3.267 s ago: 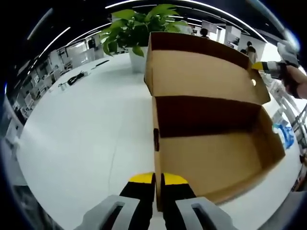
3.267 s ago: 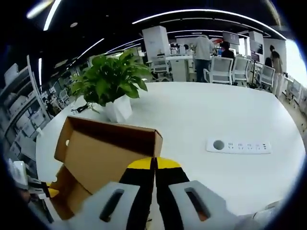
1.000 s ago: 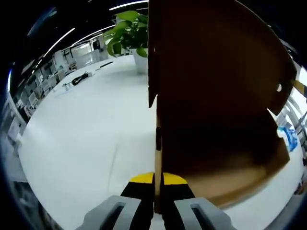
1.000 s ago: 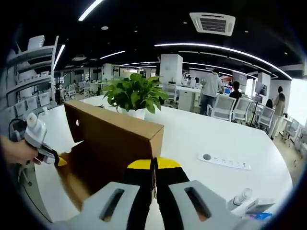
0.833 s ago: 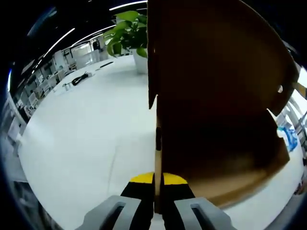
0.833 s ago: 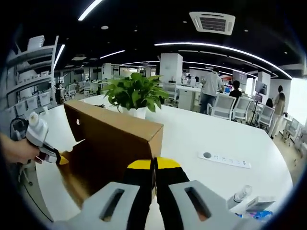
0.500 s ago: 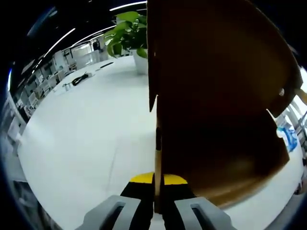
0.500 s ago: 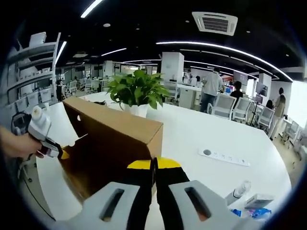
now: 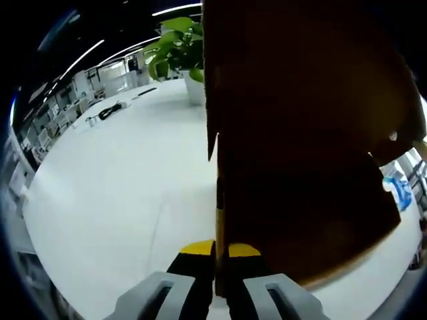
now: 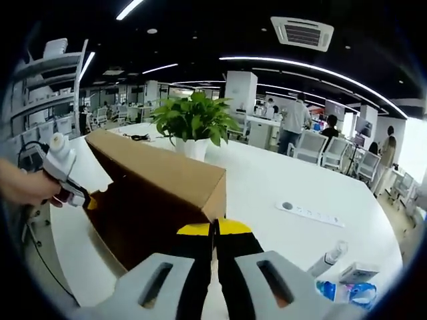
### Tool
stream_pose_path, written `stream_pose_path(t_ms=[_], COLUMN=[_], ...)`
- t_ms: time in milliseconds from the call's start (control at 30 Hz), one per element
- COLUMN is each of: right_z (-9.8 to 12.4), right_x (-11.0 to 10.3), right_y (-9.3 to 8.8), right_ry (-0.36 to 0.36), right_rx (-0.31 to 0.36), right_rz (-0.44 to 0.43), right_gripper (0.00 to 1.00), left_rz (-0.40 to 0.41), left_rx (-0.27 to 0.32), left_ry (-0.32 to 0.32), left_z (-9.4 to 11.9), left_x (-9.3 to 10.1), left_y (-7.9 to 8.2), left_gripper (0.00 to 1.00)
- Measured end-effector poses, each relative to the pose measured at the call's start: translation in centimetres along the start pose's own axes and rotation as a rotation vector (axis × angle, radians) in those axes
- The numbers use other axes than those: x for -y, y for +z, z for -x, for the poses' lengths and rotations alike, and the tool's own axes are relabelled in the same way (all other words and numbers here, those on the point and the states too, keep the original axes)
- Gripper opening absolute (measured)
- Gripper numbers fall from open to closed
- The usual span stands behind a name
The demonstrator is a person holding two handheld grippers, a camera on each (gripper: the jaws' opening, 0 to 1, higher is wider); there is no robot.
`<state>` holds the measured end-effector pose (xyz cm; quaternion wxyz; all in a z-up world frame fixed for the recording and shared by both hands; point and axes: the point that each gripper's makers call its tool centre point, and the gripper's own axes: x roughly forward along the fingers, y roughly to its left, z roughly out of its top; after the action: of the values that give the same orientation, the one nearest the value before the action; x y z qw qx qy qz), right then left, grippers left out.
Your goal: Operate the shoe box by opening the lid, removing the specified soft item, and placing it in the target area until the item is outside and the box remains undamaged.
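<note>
A brown cardboard shoe box stands on the white table. Its hinged lid hangs low over it and leaves the inside dark. My left gripper is shut on the upright edge of the box's near side wall. My right gripper is shut on the front corner of the lid, which slopes down away from it. At the left of the right gripper view, the left gripper, held by a hand, grips the box's far end.
A potted green plant stands on the table just behind the box. A white power strip, a small bottle and a blue packet lie to the right. Office desks, chairs and people fill the background.
The lid has swung further down over the box, held by my right gripper. My left gripper has kept its hold on the box wall.
</note>
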<state>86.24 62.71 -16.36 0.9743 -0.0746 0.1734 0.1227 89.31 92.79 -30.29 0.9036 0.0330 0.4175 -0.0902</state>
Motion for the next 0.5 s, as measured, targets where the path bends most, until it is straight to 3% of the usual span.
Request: stream_pose_path(t_ms=[500], right_z=[0.5], right_x=[-0.4], right_y=[-1.2], right_ry=[-0.011], right_rx=[-0.012], right_rz=[0.030], right_gripper=[0.00], left_rz=[-0.005], left_rx=[0.017], left_ry=[-0.023], left_z=[0.0], left_x=[0.0], left_y=[0.1], left_gripper=[0.04])
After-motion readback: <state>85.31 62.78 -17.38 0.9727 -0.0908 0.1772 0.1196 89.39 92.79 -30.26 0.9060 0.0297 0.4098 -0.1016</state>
